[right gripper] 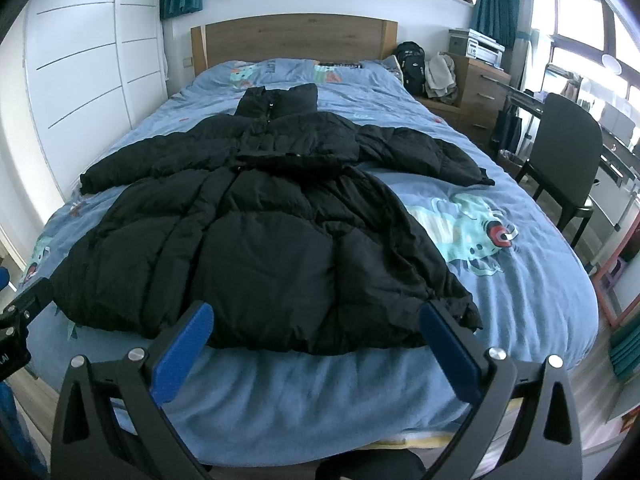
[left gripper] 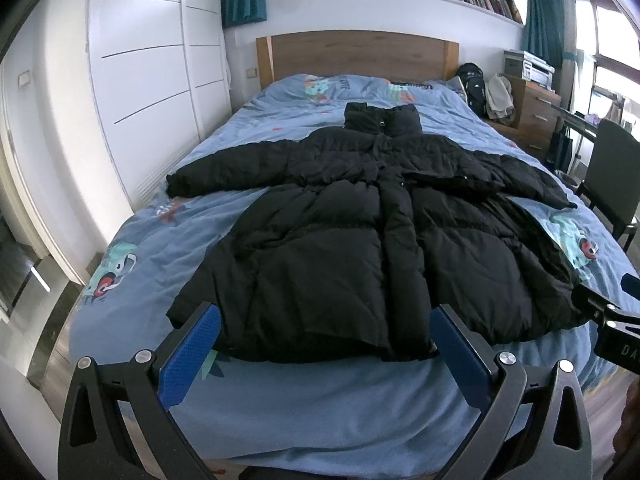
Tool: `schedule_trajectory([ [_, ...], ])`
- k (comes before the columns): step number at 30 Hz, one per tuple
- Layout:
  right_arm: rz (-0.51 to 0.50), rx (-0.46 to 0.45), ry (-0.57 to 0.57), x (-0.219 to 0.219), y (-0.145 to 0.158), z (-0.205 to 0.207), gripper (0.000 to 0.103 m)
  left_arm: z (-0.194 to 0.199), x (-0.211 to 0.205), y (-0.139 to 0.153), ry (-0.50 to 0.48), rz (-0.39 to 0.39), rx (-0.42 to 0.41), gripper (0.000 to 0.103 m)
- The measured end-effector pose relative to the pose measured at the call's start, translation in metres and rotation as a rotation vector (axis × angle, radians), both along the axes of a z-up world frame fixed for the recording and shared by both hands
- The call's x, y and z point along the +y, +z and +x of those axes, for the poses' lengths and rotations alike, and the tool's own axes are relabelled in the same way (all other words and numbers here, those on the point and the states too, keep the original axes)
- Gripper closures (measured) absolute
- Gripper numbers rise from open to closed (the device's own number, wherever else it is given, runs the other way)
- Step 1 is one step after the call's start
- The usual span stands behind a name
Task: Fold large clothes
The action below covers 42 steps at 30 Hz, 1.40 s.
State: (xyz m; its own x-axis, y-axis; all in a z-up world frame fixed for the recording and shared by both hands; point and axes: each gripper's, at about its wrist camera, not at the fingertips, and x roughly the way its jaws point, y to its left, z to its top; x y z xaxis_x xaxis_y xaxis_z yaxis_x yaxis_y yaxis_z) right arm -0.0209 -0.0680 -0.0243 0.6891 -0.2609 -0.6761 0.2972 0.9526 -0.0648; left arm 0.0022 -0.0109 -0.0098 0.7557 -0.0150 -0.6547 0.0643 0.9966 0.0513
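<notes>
Left wrist view: left gripper (left gripper: 326, 322) spread wide, blue pads (left gripper: 191, 358) apart, holding nothing, hovering over the foot end of the bed (left gripper: 320, 408) just short of the hem. Black puffer jacket (left gripper: 352, 240) flat on the blue cartoon-print duvet, front up and closed, collar toward the wooden headboard (left gripper: 356, 54), hem nearest the camera. Both sleeves out sideways; left one lying straight toward the white wardrobe (left gripper: 132, 72), the other angled toward the chair (left gripper: 612, 184). Part of the right gripper (left gripper: 612, 320) visible at the frame's right edge, over the hem corner; contact cannot be told.

Right wrist view: right gripper (right gripper: 316, 318) also wide open, empty, pads (right gripper: 450, 350) either side of the hem's right half, not touching fabric. Jacket (right gripper: 256, 232) centred-left on the bed (right gripper: 320, 396), surface puffy and wrinkled, hem corner bunched near the right pad. Left gripper's body (right gripper: 24, 304) at the frame's left edge beside the far hem corner. Dresser (right gripper: 476, 88) and black backpack (right gripper: 412, 66) beside the headboard (right gripper: 292, 38).
</notes>
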Motion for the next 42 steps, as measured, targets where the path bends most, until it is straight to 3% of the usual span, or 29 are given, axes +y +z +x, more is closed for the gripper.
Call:
schedule_trajectory([
  [7,0.001,0.001,0.0,-0.001,0.0,0.001,0.0,0.006,-0.001,-0.002,0.008,-0.027,0.006,0.001],
  [26,0.01,-0.007,0.001,-0.006,-0.003,0.011,0.0,0.02,-0.004,0.001,-0.031,-0.009,0.016,0.001],
  [36,0.083,-0.076,-0.092,-0.071,0.006,0.041,0.0,0.073,-0.003,0.01,0.002,0.03,0.035,0.001],
  [42,0.064,-0.101,-0.136,-0.117,0.016,0.066,0.0,0.117,-0.004,0.008,0.033,0.049,0.057,0.001],
])
